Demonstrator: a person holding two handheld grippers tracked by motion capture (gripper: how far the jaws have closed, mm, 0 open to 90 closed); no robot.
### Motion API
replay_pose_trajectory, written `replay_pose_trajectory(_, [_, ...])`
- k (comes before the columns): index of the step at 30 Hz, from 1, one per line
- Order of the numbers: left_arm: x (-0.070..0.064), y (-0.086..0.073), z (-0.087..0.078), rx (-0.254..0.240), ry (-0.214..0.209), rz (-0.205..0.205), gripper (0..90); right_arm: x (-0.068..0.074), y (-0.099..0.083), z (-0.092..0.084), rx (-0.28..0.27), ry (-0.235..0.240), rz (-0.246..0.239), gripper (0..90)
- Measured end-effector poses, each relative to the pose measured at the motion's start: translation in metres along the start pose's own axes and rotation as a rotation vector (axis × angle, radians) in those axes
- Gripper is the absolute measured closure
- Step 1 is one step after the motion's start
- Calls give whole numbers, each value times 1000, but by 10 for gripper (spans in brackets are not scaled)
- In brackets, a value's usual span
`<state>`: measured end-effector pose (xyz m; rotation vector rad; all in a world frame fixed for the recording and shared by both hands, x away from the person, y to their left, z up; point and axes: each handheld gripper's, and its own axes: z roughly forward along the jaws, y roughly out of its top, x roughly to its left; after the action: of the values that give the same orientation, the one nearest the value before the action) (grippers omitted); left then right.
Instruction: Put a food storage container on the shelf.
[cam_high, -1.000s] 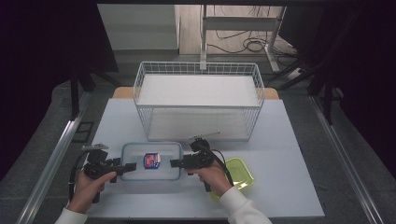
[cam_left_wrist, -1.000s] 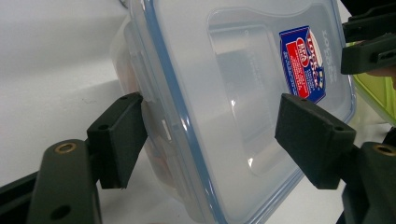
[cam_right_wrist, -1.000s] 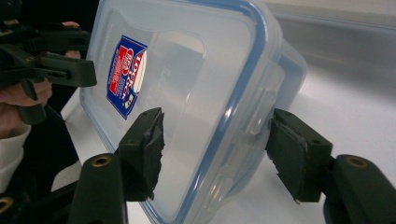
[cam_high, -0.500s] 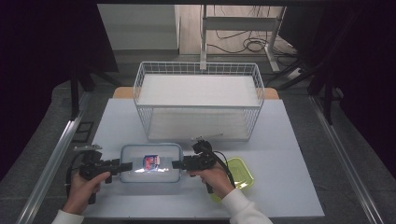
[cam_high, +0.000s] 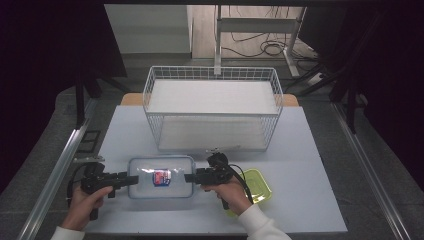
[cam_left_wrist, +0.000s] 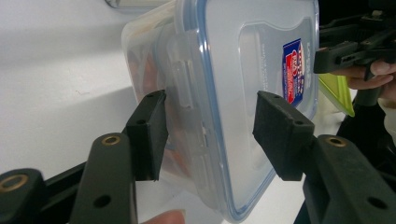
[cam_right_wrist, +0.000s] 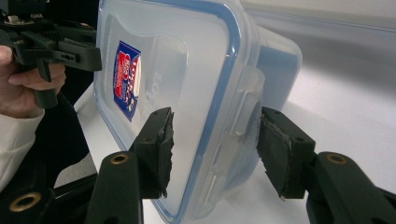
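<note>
Crosswise on the near surface (cam_high: 320, 150) lies the lidded clear box (cam_high: 161, 176), long axis left to right, one short end toward each hand. Left tongs (cam_high: 131, 179) and right tongs (cam_high: 190, 177) straddle those ends; both have been narrowing, half-wide, with gaps visible beside the pads, not yet clamped.

Bright even table light, dark surroundings — gripper views soft, slightly blurred up close
</note>
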<state>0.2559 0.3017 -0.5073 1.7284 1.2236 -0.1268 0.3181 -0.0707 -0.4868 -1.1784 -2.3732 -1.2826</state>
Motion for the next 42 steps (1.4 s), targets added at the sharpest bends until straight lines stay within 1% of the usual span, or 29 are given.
replay_pose_trajectory(2, [-1,-1,-1,2,-1,11,465,1,-1,-1,-1,1,-5,475])
replay_pose_trajectory(7, [-1,-2,-2,1,-6,15,473,1,-2,-1,-7,5,-5,480])
replay_pose_trajectory(11, [0,-2,-2,-6,-16,7,480,2,-4,-2,-15,1,-9,480])
replay_pose_trajectory(17, [1,-2,-3,-11,-20,-3,483,1,-5,-2,-17,3,-9,481])
replay_pose_trajectory(20, [3,-3,-3,-21,-36,-13,493,2,-5,-3,-19,3,-11,484])
replay_pose_trajectory(26, [3,-4,-3,-19,-37,-9,494,2,-5,-3,-20,5,-7,488])
replay_pose_trajectory(28, [3,-4,-3,-22,-41,-7,495,2,-5,-3,-20,7,-2,490])
replay_pose_trajectory(30, [3,-4,-4,-27,-44,-15,499,2,-6,-3,-24,8,10,491])
replay_pose_trajectory(34, [-1,-5,-5,-36,-36,-13,503,2,-7,-4,-35,10,23,492])
replay_pose_trajectory(37, [-2,-5,-5,-35,-32,-12,502,3,-9,-4,-41,9,20,493])
replay_pose_trajectory(42, [-2,-8,-6,-44,-40,-19,506,4,-10,-5,-48,12,17,500])
